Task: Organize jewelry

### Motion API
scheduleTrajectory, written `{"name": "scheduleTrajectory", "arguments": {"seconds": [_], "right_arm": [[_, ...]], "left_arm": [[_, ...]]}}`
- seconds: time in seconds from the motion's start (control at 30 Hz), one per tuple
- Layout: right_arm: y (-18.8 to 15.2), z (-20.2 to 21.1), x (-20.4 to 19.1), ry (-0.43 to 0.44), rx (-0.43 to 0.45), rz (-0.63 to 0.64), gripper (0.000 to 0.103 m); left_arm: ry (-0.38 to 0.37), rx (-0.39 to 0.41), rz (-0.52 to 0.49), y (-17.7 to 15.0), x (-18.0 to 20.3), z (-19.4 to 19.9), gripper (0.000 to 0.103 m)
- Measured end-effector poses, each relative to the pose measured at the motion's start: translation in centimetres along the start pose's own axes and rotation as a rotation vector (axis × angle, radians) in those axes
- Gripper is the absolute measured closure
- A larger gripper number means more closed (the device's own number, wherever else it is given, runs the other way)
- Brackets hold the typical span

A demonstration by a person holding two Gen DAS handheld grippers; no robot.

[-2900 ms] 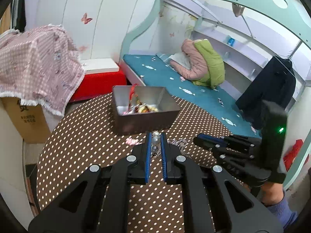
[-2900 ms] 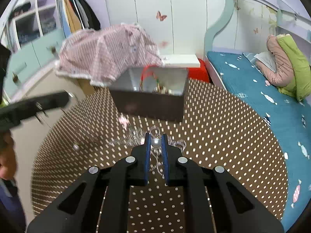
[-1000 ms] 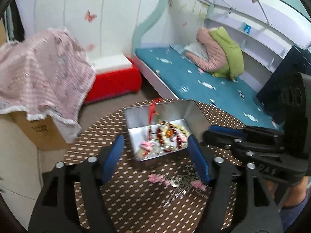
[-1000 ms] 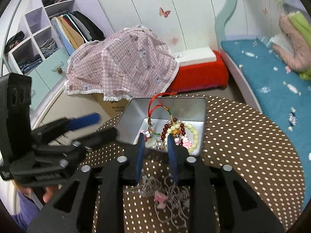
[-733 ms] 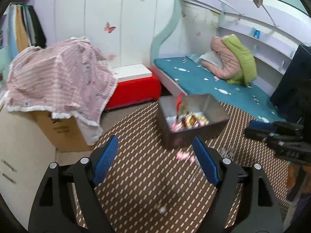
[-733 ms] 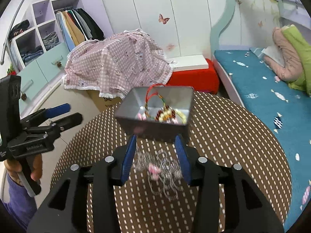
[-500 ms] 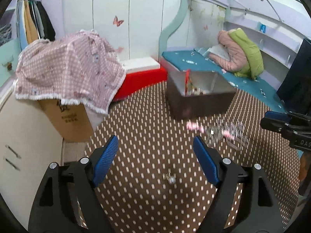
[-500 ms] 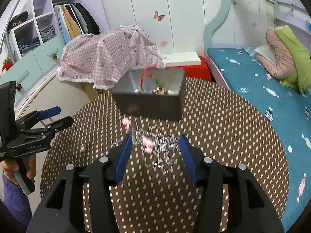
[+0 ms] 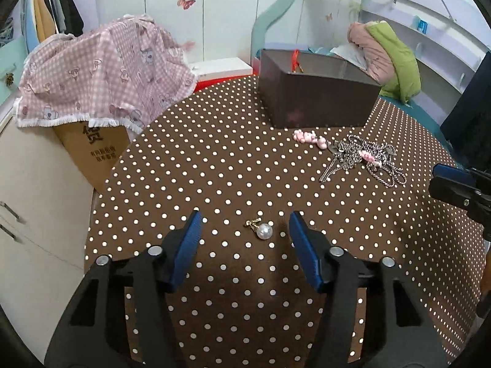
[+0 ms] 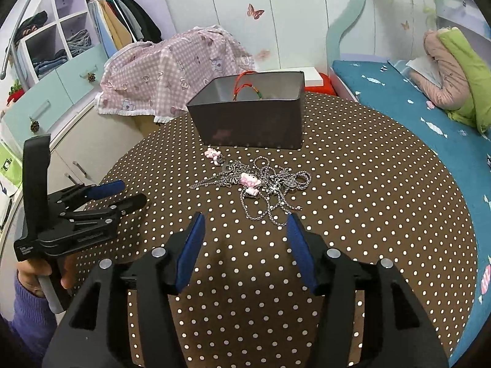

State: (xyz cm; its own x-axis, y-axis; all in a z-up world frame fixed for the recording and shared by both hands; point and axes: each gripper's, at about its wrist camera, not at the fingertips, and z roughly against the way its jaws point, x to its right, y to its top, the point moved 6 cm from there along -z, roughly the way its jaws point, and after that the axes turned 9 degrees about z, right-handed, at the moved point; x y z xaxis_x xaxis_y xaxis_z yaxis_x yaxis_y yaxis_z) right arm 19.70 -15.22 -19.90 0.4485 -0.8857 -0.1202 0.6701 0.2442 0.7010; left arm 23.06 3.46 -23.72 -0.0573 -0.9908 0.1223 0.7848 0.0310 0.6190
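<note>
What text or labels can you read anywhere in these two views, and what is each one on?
"货": large printed character on the cardboard box, under the pink checked cloth.
Two smaller lines of characters beneath it: too blurred to read.
Small white lettering on the body of the left claw, seen from the right wrist: too small to read.
Nothing readable on the metal tin.

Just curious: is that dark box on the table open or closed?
Open: the box has no lid on, and a red cord shows inside.

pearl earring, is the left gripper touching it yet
Apart. In the left wrist view the pearl earring lies on the table between the left gripper's open fingers, with dotted cloth showing on both sides.
</note>
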Motion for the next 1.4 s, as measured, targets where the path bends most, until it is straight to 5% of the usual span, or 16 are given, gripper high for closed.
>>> {"name": "scheduleTrajectory", "arguments": {"seconds": [0.13,0.23,0.53,0.77,1.4], "right_arm": [[0.0,-0.1,0.1,0.0,-0.001,-0.003,0.048],[0.0,-0.3,0.3,-0.005,-0.002,-0.002,0.047],[0.9,-1.9,-0.7,-0.059,-0.025,0.099,0.048],[1.8,-4.5,-0.9,-0.069,-0.052,0.154,0.075],[2.5,-7.4,-0.6,-0.126,-0.098,0.235,0.091]], "left_arm": [[-0.006,-0.016,-0.007,0.0,-0.1,-0.5,0.064],[-0.001,-0.019,-0.032,0.0,0.0,-0.6,0.086],[-0.075,-0.026,0.0,0.7,0.4,-0.6,0.092],[-0.109,-0.016,0.01,1.5,0.1,-0.5,0.092],[-0.163,0.014,0.069,3.2,-1.5,0.9,0.092]]}}
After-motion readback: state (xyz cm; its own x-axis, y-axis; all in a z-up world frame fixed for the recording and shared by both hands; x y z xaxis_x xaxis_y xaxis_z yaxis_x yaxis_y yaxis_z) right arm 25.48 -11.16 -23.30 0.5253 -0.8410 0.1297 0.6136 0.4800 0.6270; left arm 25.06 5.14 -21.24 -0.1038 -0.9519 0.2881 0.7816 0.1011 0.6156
